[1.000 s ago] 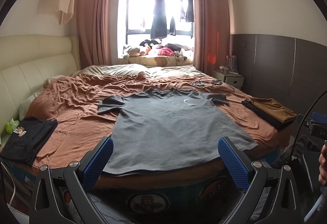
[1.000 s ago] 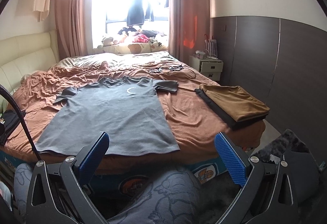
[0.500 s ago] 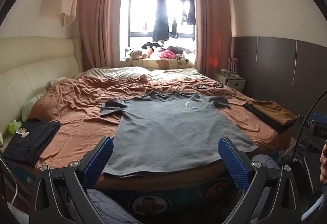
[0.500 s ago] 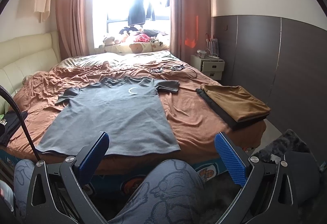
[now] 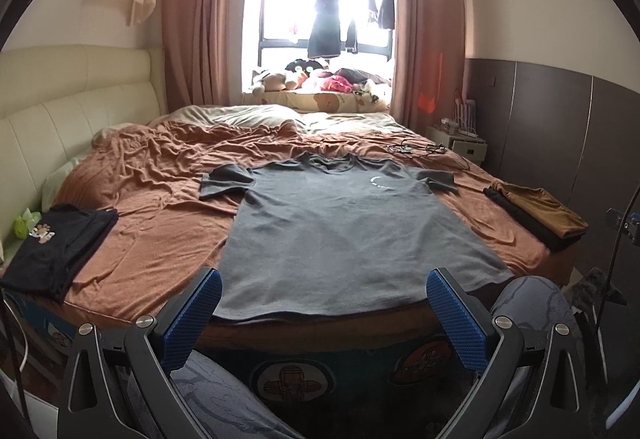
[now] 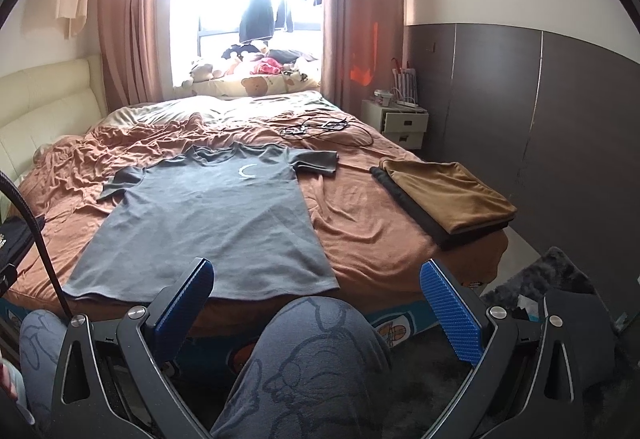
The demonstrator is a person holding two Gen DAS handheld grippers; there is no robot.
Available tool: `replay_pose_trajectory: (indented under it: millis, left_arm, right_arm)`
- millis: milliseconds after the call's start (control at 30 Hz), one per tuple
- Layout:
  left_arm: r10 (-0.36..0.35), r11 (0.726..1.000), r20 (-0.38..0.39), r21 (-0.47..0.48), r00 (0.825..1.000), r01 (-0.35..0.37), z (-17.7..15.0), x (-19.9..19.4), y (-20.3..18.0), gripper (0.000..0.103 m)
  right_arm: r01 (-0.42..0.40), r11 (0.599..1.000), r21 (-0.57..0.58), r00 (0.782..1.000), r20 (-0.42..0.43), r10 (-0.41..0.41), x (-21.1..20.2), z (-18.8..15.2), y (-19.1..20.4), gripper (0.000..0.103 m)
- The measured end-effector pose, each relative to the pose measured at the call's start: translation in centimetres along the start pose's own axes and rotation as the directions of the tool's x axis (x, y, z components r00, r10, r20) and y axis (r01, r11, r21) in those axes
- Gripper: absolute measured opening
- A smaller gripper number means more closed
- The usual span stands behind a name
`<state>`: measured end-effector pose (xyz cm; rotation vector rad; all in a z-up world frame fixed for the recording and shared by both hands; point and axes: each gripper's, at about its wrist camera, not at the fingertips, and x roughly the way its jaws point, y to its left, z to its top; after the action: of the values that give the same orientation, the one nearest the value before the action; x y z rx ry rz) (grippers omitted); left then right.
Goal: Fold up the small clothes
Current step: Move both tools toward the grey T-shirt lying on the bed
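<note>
Grey short-sleeved T-shirt [image 5: 344,231] [image 6: 216,223]: lies flat and unfolded, face up, on the rust-brown bedsheet [image 5: 160,207] [image 6: 360,215]. Collar points toward the window end, hem runs along the near edge of the bed. Both sleeves spread outward. Small white crescent mark on the chest, near the collar. Fabric mostly smooth; faint creases across the body. Folded black garment with a printed graphic [image 5: 56,243]: at the near left corner of the bed, well apart from the T-shirt. Folded ochre-brown garment [image 5: 540,209] [image 6: 448,195]: stacked on a dark folded piece at the right edge of the bed, apart from the T-shirt's right sleeve.
</note>
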<state>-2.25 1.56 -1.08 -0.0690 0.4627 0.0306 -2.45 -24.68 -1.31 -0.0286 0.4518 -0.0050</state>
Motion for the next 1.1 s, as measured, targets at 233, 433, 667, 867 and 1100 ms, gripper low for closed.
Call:
replay_pose_trajectory:
  millis: [233, 433, 667, 867, 1100]
  left_arm:
    - [0.000, 1.000, -0.013, -0.020, 1.000, 0.000, 0.0, -0.1, 1.1, 0.103]
    - [0.016, 0.999, -0.002, -0.048, 1.000, -0.016, 0.7, 0.2, 2.3, 0.103]
    - [0.051, 0.995, -0.008, -0.087, 0.999, -0.052, 2.7, 1.4, 4.2, 0.103]
    - [0.089, 0.992, 0.000, -0.089, 0.996, -0.089, 4.1, 1.8, 5.8, 0.103]
    - [0.127, 0.989, -0.024, -0.068, 0.992, -0.128, 5.7, 4.4, 7.8, 0.103]
  right_arm:
    - [-0.003, 1.000, -0.016, 1.000, -0.006, 0.003, -0.3, 0.8, 0.3, 0.103]
    - [-0.071, 0.997, 0.020, 0.997, -0.012, 0.071, 0.5, 2.0, -0.3, 0.103]
    - [-0.106, 0.994, 0.027, 0.994, 0.022, 0.105, 1.5, 3.2, -1.2, 0.103]
    - [-0.106, 0.994, 0.024, 0.994, 0.024, 0.105, 4.1, 3.8, -0.7, 0.103]
    - [-0.095, 0.995, 0.031, 0.995, 0.014, 0.095, 7.3, 4.8, 1.2, 0.103]
